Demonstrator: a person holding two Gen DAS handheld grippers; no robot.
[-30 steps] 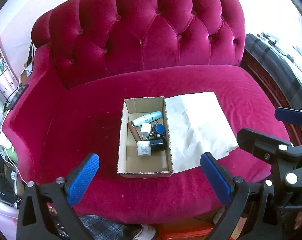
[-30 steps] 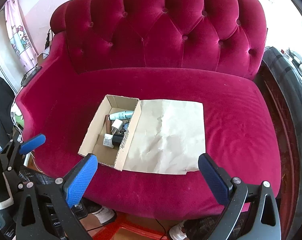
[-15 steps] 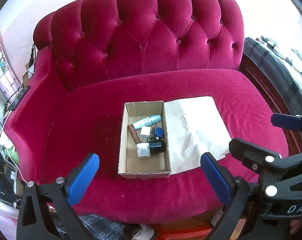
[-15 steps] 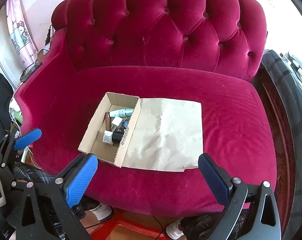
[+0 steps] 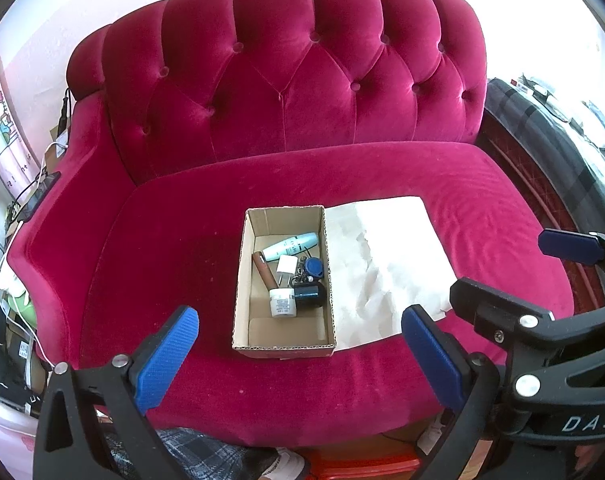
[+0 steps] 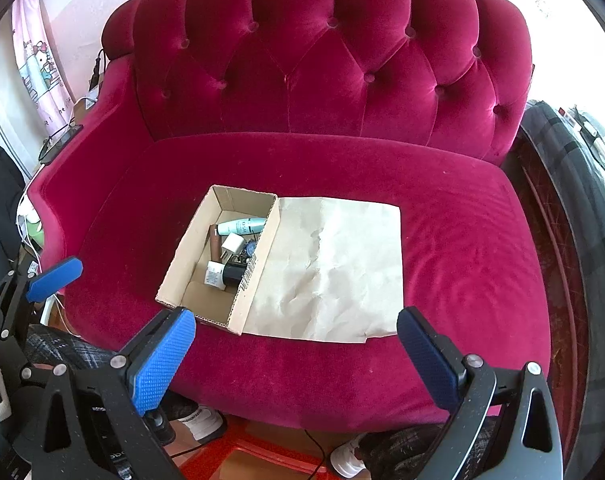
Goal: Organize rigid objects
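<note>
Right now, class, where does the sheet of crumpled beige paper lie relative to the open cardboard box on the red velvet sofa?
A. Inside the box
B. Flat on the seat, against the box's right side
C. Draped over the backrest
B: the sheet of crumpled beige paper lies flat on the seat, against the open cardboard box.

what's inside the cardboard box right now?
Cardboard box holds a pale green tube, brown stick, white plug adapter, blue key fob with keys, white jar and black jar. Near end bare. Anything beneath them is hidden.
</note>
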